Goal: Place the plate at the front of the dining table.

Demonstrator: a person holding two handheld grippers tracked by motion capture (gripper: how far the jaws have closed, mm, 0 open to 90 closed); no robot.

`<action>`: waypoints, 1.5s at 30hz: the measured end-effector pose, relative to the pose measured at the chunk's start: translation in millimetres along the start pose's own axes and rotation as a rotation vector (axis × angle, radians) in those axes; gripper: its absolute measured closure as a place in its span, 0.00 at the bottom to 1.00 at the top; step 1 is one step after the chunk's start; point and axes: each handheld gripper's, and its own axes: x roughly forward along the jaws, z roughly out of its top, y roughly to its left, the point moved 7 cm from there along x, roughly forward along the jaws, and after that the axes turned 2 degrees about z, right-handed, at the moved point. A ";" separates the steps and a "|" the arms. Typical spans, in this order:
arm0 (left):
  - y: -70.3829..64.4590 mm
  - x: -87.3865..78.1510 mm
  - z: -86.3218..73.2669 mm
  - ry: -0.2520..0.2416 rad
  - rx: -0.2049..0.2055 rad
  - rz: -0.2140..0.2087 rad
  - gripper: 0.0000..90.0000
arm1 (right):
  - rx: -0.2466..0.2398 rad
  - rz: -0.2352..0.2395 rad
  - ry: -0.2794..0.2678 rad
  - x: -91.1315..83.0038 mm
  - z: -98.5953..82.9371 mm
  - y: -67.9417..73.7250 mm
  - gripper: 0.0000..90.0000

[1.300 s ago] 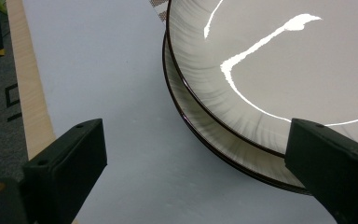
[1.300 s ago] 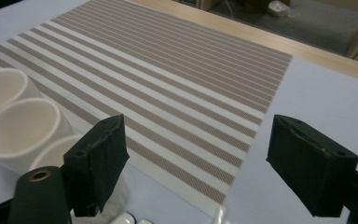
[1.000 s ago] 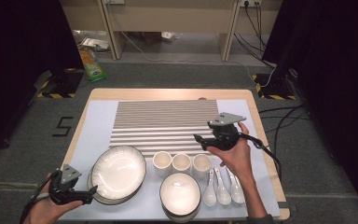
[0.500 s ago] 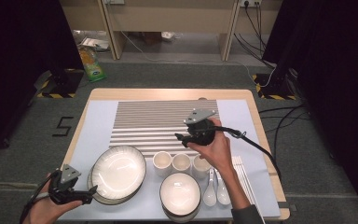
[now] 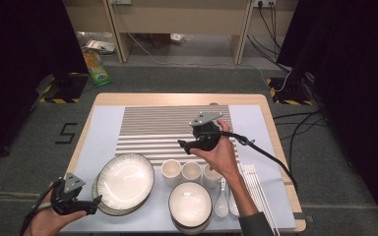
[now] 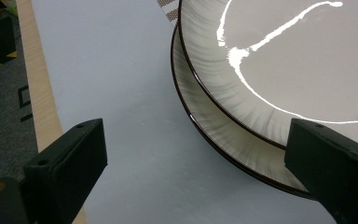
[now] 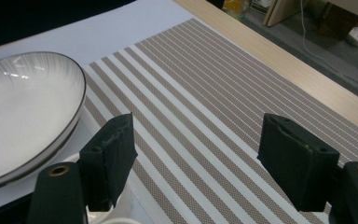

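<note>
High view, right gripper over striped mat, pointing left, jaws apart

The left gripper is low at the near left corner of the table, its jaws wide apart and empty. The right gripper is over the table's middle, pointing left, jaws apart and empty.
</note>
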 end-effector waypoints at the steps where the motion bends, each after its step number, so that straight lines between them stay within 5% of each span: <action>1: 0.0 0.1 0.0 -0.001 0.000 0.000 0.05 | 0.014 0.011 0.001 1.1 0.5 0.9 0.28; 12: -4.6 3.5 1.3 0.000 0.024 0.018 0.08 | 0.017 0.125 0.011 23.0 20.1 31.3 0.28; 20: -5.5 4.6 1.5 0.001 0.029 0.020 0.09 | -0.002 0.162 0.085 46.3 21.9 47.8 0.30; 23: -5.7 4.4 1.6 0.001 0.033 0.023 0.09 | 0.016 0.220 0.103 58.6 21.5 55.9 0.36; 37: -6.3 3.7 2.5 0.008 0.041 0.034 0.09 | 0.037 0.247 0.165 76.0 11.3 61.1 0.47; 45: -6.5 3.4 4.0 0.001 0.053 0.044 0.09 | -0.012 0.249 0.230 89.4 16.7 75.7 0.55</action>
